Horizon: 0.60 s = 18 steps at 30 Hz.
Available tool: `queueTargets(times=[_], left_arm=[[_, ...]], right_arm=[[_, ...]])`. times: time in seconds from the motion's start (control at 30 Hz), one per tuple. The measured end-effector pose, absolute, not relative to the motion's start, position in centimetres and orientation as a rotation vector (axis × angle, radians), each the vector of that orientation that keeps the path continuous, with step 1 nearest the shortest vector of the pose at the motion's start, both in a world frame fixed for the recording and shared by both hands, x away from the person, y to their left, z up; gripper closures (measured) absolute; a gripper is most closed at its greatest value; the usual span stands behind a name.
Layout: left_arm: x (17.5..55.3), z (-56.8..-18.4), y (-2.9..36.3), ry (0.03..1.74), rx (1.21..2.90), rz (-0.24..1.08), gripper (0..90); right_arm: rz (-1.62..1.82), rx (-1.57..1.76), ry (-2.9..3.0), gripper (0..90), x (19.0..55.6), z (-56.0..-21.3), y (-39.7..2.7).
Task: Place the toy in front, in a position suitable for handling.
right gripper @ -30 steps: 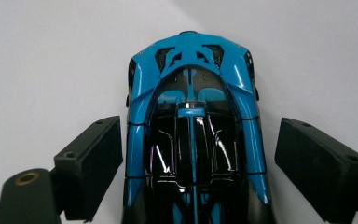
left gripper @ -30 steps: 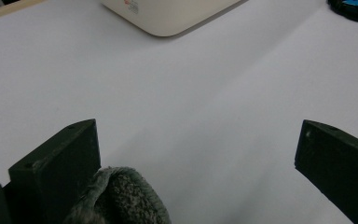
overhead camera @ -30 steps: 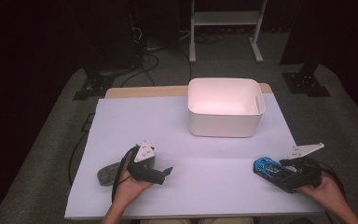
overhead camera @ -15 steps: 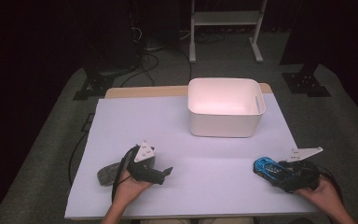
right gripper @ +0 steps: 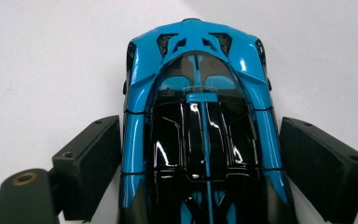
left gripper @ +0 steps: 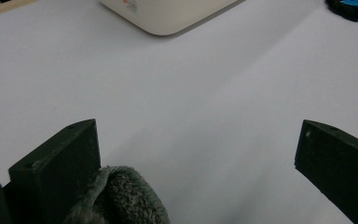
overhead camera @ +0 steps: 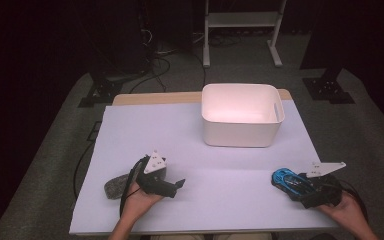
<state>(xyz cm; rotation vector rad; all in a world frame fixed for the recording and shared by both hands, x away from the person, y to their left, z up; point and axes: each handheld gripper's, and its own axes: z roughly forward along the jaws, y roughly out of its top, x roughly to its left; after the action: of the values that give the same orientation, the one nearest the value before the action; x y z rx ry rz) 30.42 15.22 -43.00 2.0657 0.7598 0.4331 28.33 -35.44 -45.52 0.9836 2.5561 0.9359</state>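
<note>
On white table (overhead camera: 220, 165), one tub (overhead camera: 241, 120), one grey furry lump (overhead camera: 117, 185), one blue car (overhead camera: 287, 180), left claw (overhead camera: 179, 184) wide, right claw (right gripper: 200, 158) straddling car, apparently touching.

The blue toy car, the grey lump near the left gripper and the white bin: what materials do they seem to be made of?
The blue toy car looks like glossy painted plastic or die-cast metal, given its sharp bright reflections. The grey lump seems soft and fuzzy, probably fleece or plush, from its nubby, matte texture. The white bin looks like smooth moulded plastic, with rounded corners and an even, slightly satin surface.
</note>
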Motion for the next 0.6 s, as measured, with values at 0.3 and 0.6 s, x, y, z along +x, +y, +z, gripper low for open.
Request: queueTargets(times=[0.3, 0.6], left_arm=[[30.44, -42.96, 15.28, 0.763, 2.062, 0.433, 0.0], [30.42, -42.96, 15.27, 0.764, 2.063, 0.435, 0.0]], right_arm=[[0.897, 1.001, 2.568, 12.5, 28.32, -45.32, -35.45], [0.916, 1.008, 2.547, 12.5, 28.06, -45.49, -35.6]])
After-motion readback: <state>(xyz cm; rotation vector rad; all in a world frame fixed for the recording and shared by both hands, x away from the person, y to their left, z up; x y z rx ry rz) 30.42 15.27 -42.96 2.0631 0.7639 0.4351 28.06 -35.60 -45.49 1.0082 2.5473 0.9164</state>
